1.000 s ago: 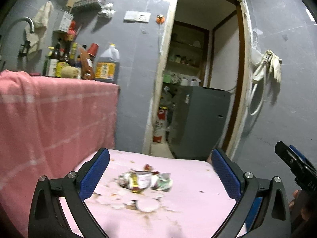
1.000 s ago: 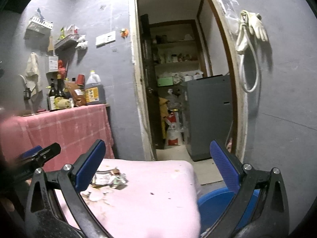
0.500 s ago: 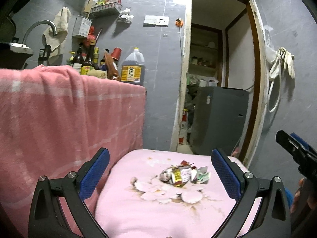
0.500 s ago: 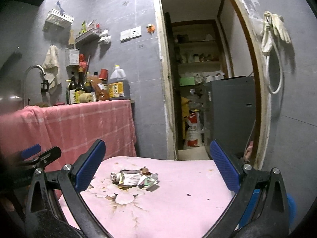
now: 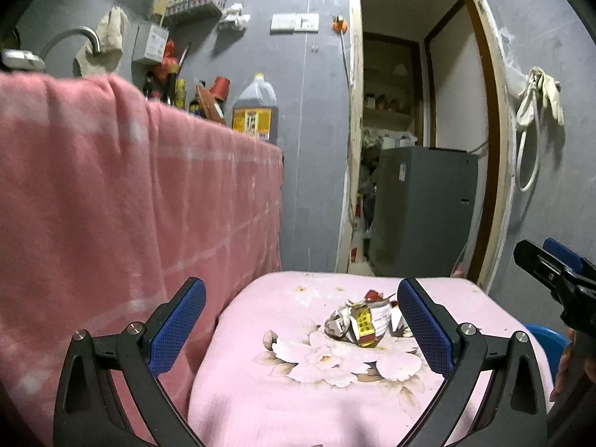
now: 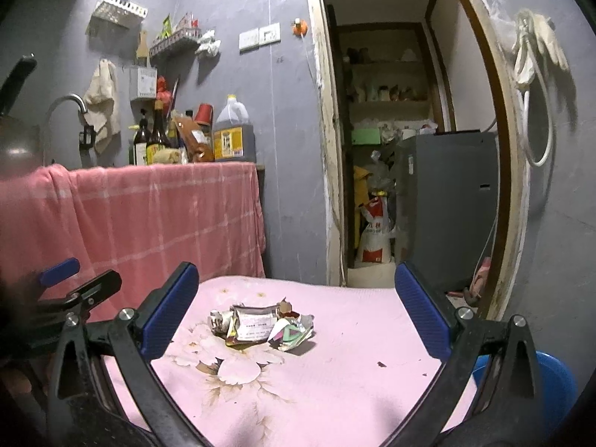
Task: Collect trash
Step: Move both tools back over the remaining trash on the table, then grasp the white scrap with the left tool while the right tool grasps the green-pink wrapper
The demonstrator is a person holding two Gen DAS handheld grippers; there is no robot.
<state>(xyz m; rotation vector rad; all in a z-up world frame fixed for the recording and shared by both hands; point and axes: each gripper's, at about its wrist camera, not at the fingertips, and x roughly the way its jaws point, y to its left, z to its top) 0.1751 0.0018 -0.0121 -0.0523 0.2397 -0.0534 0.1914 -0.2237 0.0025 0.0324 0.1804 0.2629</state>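
Left wrist view: the left gripper [image 5: 298,326] is level above the near edge of the pink floral surface [image 5: 283,402], jaws spread wide and empty. Crumpled wrappers [image 5: 363,322] lie on the surface just inside its right finger. The right gripper [image 6: 296,307], also wide and empty, frames the same wrappers [image 6: 260,326] left of centre. A blue basin [image 6: 555,380] sits beside the surface.

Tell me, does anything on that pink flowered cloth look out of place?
Yes: a heap of crumpled wrappers lies on the pink cloth, with small brown stains nearby. Both grippers are open and touch none of it.
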